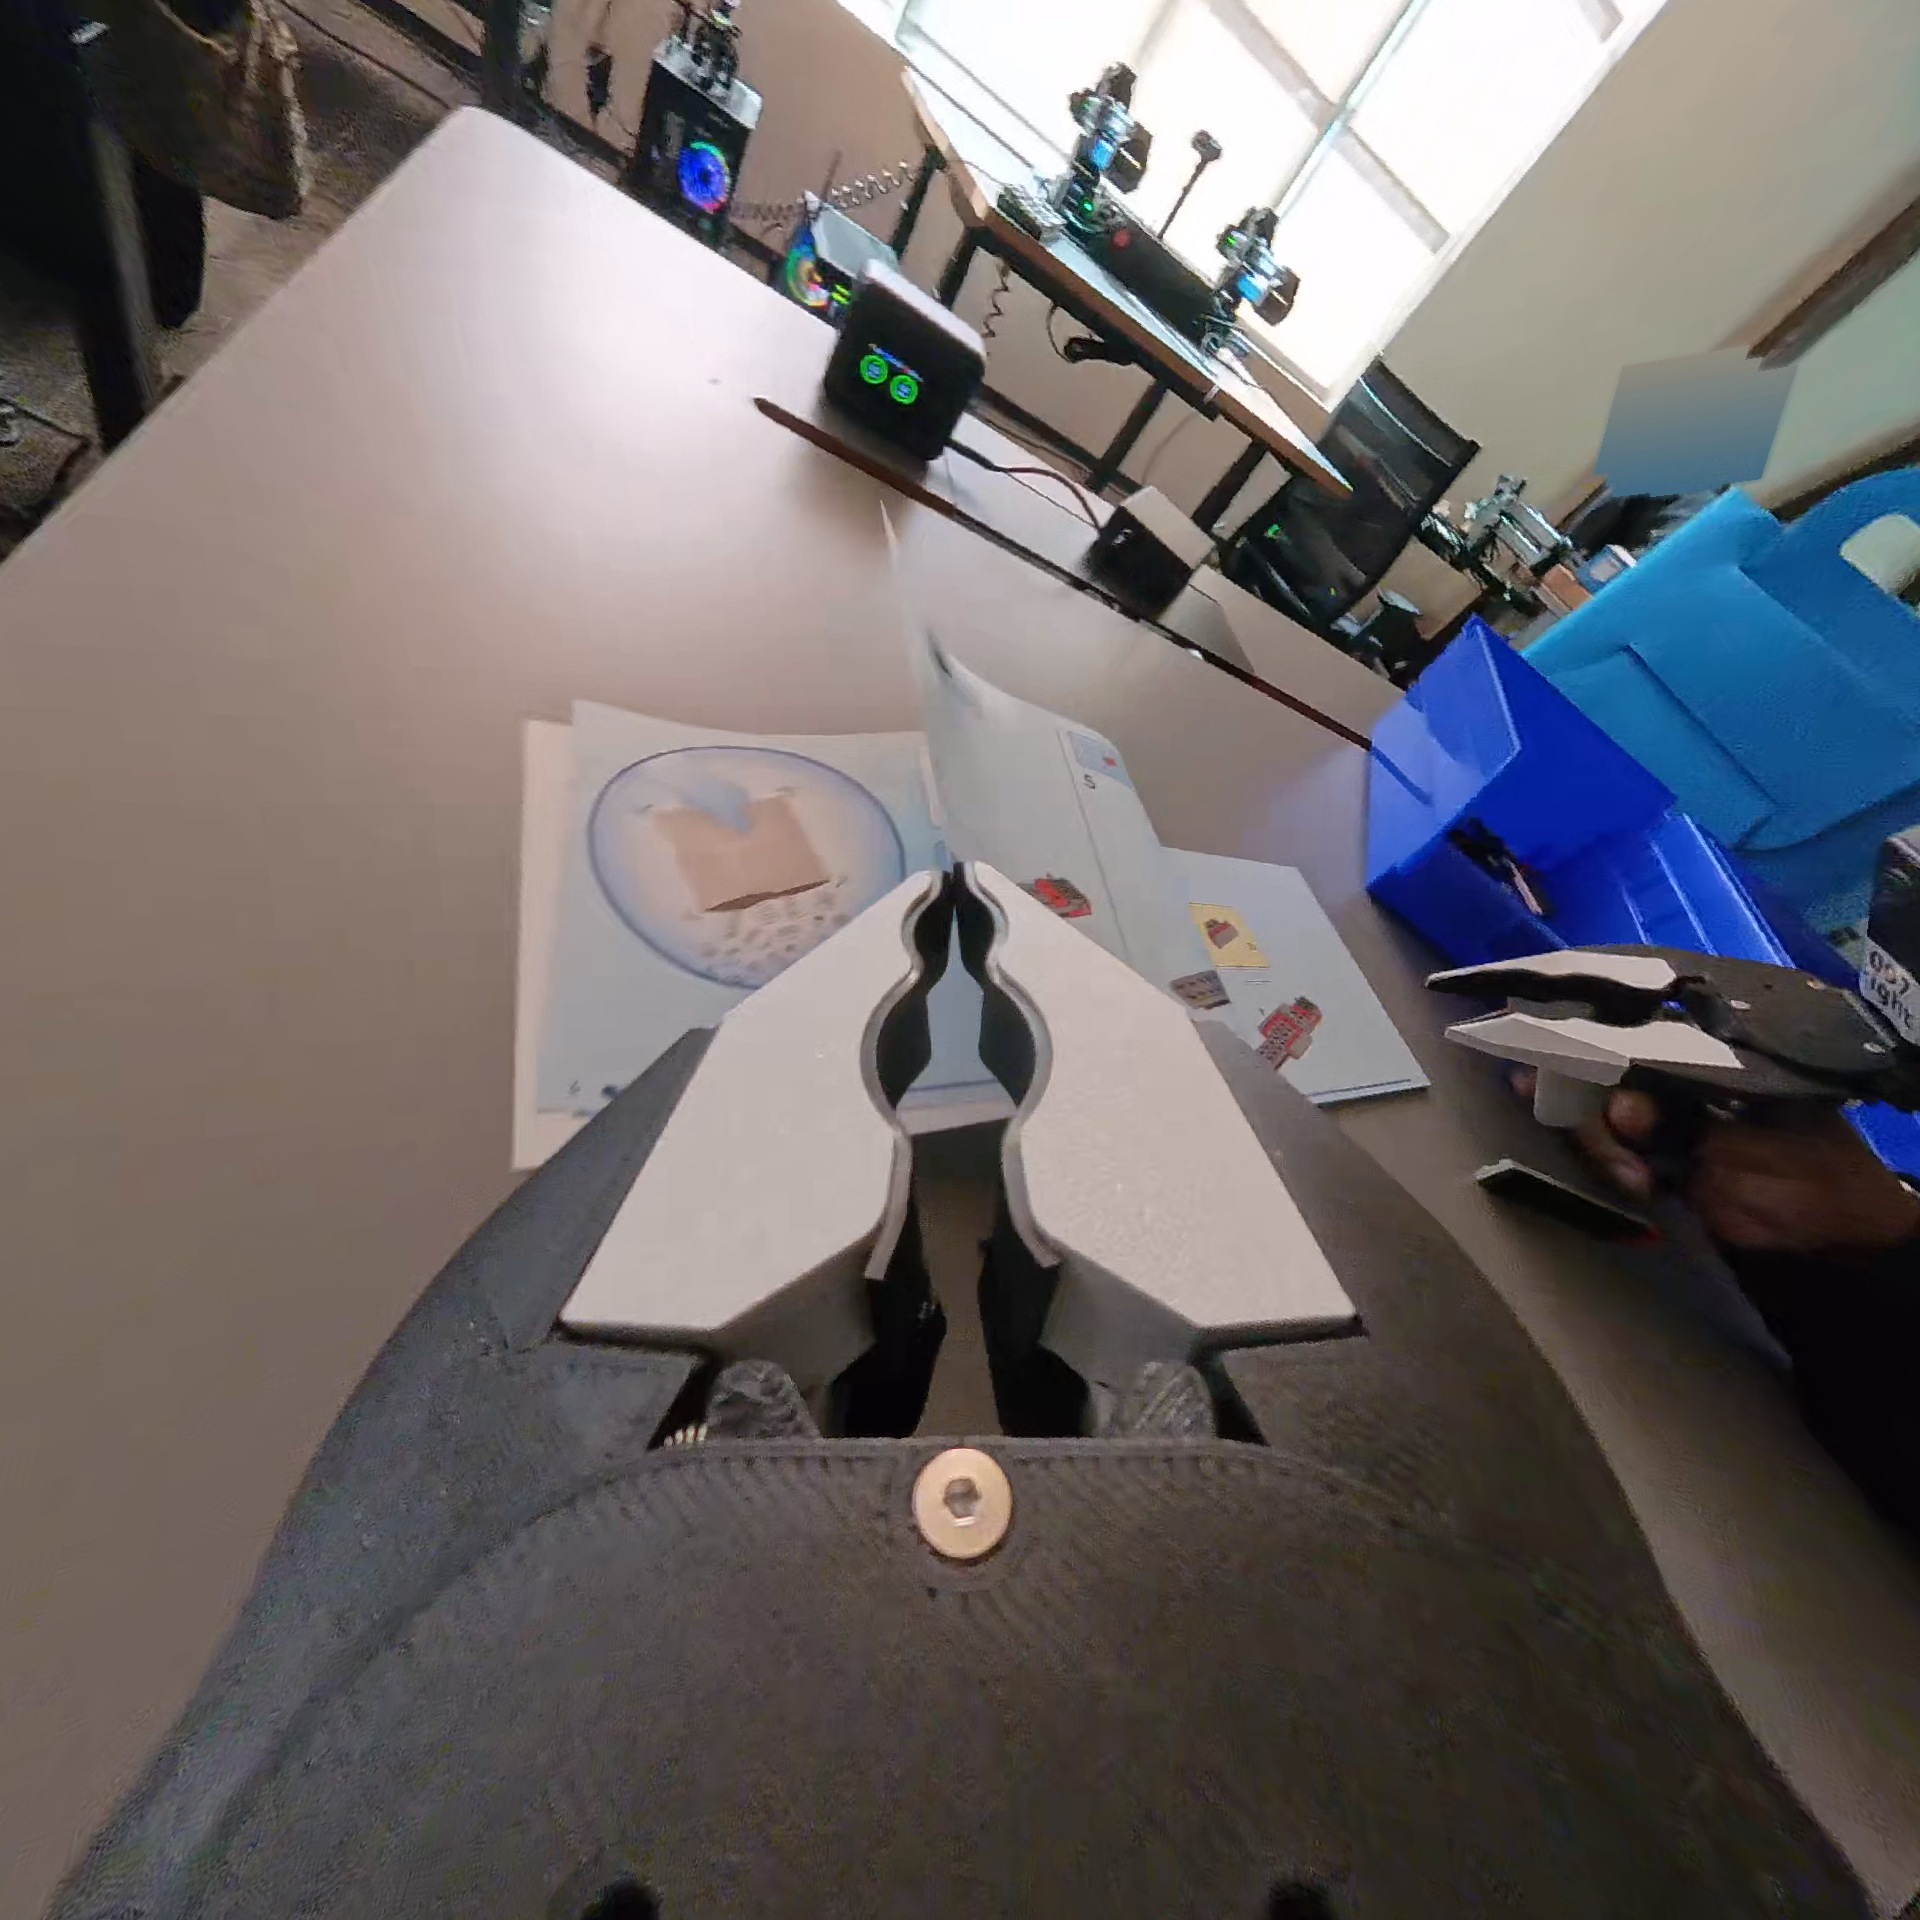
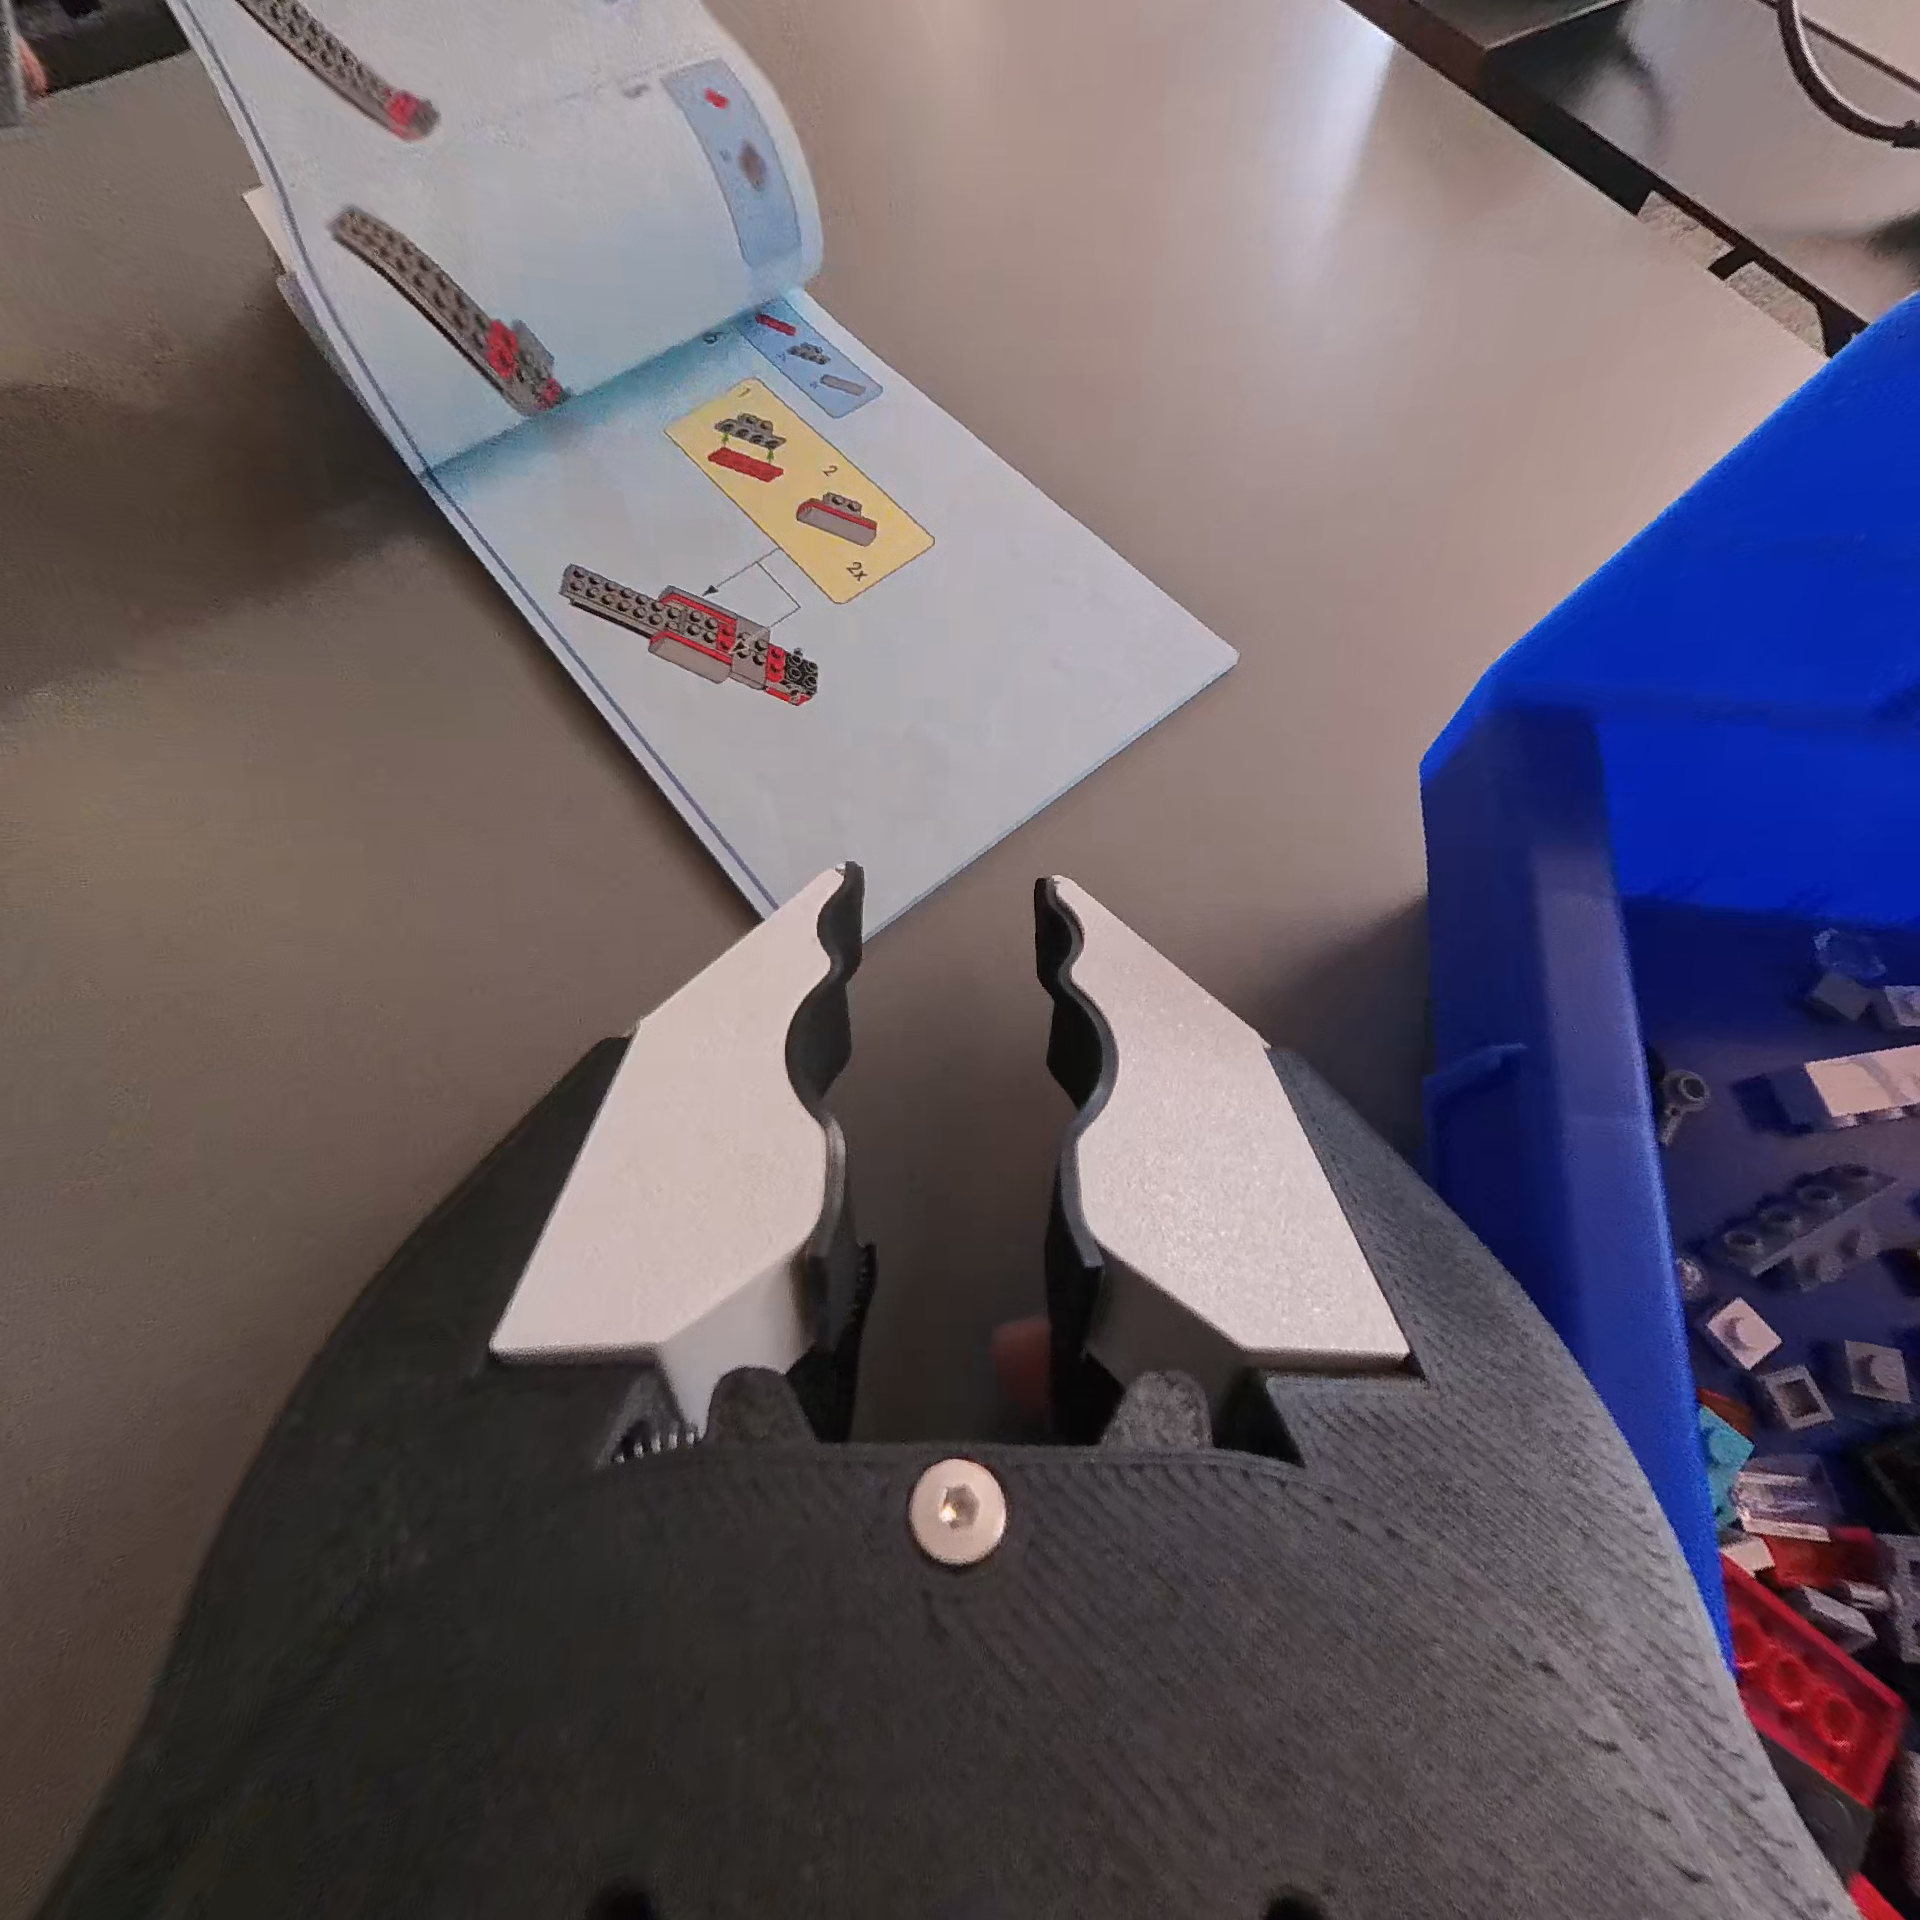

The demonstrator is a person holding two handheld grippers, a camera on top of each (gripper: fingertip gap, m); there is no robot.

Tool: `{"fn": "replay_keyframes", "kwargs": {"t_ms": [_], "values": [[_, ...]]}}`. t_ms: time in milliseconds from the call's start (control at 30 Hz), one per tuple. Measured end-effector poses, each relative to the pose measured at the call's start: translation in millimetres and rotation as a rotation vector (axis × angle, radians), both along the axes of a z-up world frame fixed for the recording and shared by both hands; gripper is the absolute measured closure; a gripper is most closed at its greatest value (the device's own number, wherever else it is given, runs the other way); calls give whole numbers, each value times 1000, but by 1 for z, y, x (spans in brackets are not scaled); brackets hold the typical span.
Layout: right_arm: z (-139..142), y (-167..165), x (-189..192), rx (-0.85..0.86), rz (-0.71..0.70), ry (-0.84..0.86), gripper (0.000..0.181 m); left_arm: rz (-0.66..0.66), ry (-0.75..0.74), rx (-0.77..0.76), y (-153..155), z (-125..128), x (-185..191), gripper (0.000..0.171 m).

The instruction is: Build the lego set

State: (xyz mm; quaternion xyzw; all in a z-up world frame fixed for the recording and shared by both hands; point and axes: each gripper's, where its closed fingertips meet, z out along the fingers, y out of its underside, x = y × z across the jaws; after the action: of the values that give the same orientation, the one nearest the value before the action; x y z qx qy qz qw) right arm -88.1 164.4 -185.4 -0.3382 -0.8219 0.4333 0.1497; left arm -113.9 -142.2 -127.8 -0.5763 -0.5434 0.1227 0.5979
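Note:
The instruction booklet [image 1: 727, 883] lies open on the grey table [image 1: 312, 727]. My left gripper [image 1: 961, 875] is shut on the lower edge of a page [image 1: 997, 748], which stands lifted and curled. In the right wrist view the curled page [image 2: 540, 208] arches over the open booklet [image 2: 935, 707]. My right gripper [image 2: 948, 883] is open and empty, just above the table at the booklet's near corner, beside the blue bin [image 2: 1558, 1039] of loose Lego pieces [image 2: 1808, 1455]. It shows in the left wrist view [image 1: 1455, 1003], held by a hand. A dark flat Lego piece [image 1: 1558, 1200] lies under it.
The blue bin [image 1: 1507, 810] stands right of the booklet, with blue foam blocks [image 1: 1714, 686] behind it. A black cube device with green lights [image 1: 904, 358], a smaller box [image 1: 1148, 545] and a thin brown stick [image 1: 1039, 540] sit farther back. Other tables with equipment stand beyond. Tip to tip, the grippers are about 30 cm apart. My right gripper's tips are some 9 cm from the dark flat Lego piece [image 1: 1558, 1200].

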Motion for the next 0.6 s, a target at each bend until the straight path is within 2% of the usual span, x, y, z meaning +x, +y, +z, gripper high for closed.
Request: {"fn": "replay_keyframes", "kwargs": {"t_ms": [367,600], "values": [[-1,1,-1,-14,-9,-22,144,132,-132,-55,-42,-32,5,168],[-1,1,0,-18,-8,-28,144,187,-176,-114,-61,-40,12,161]]}}
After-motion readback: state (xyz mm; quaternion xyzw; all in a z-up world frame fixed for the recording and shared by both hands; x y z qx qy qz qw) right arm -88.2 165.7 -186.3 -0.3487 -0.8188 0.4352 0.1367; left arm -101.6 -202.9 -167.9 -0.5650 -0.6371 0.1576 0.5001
